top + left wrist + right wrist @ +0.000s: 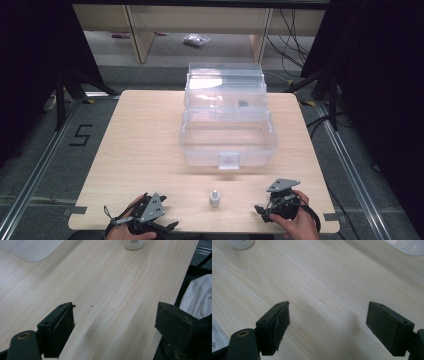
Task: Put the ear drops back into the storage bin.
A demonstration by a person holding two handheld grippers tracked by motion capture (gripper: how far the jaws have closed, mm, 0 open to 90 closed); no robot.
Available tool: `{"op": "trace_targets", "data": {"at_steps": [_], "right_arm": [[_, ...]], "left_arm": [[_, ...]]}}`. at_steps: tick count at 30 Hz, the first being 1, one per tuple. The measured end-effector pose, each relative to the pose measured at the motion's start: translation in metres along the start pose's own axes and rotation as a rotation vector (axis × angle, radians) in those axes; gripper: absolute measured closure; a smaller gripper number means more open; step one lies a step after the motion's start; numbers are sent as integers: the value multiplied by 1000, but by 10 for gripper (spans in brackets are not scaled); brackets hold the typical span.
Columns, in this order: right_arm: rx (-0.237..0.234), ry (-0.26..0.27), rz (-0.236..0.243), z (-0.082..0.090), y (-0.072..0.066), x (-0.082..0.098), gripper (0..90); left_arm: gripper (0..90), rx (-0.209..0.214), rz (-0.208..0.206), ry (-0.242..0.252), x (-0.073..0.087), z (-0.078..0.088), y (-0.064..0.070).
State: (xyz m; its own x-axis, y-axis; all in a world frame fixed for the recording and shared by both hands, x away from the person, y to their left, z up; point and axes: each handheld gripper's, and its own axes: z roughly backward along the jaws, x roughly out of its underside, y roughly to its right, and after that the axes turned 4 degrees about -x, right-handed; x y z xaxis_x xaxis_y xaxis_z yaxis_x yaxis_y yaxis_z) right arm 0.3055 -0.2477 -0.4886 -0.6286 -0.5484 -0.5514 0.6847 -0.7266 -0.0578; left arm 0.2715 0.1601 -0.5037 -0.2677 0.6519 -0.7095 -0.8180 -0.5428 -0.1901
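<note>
Fingers [62,325] of the left gripper [115,327] stand wide apart over bare wood, nothing between them; the right gripper [328,326] matches, its fingers [278,323] spread and empty above the same pale grain; in the high view a person's hands hold both tools low at the near edge of the desk [140,145], the left gripper [170,227] at the near-left beside the left hand [131,227], the right gripper [257,209] at the near-right beside the right hand [297,222], each topped by a grey three-cornered plate; between them, apart from both, a small white bottle [214,198] stands upright near the front edge, its base also visible at the top of the left gripper view [133,243] and at the top-left corner of the right gripper view [242,243]; farther back, at the middle of the desk, sits a clear plastic storage box [227,135] with its lid raised and a latch tab on its near wall, a small dark item visible through its upper section, too small to identify; beyond the desk lie grey floor [30,145], pale wooden furniture legs [140,35] and black cables [292,40].
</note>
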Motion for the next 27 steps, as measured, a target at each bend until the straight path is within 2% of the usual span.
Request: {"op": "trace_targets", "data": {"at_steps": [3, 5, 7, 8, 10, 11, 12, 13, 17, 19, 20, 24, 27], "right_arm": [[-8, -8, -10, 0, -1, -1, 197], [-12, -13, -29, 0, -4, -1, 196], [-9, -17, -6, 0, -2, -2, 195], [0, 2, 2, -2, -2, -1, 196], [-6, -12, -15, -1, -3, -3, 196], [8, 1, 23, -2, -1, -2, 195], [-3, -14, 8, -1, -3, -4, 193], [-3, -14, 27, -2, -3, -4, 188], [-14, -24, 30, -1, -6, -7, 179], [-13, -27, 56, -1, -6, -9, 175], [-16, -27, 44, 0, -7, -10, 178], [-21, -25, 75, 0, -10, -13, 178], [-33, -49, 77, 2, -13, -19, 173]], "left_arm": [[151, 9, 15, 11, 0, 0, 1], [151, 0, -1, -1, 0, 0, 0], [151, 1, -2, -1, 0, 0, 0], [151, 1, -3, -1, 0, 0, 0], [151, 9, 29, 6, 0, -1, 2], [151, 7, 25, 5, 0, -1, 2], [151, 8, 13, 8, 0, 0, 1], [151, 8, 14, 8, 0, 0, 1], [151, 9, 28, 4, 0, -1, 2], [151, 7, 22, 7, 0, -1, 1], [151, 7, 12, 8, 0, 0, 1], [151, 7, 28, 5, 0, -1, 2], [151, 9, 17, 11, 0, 0, 1]]}}
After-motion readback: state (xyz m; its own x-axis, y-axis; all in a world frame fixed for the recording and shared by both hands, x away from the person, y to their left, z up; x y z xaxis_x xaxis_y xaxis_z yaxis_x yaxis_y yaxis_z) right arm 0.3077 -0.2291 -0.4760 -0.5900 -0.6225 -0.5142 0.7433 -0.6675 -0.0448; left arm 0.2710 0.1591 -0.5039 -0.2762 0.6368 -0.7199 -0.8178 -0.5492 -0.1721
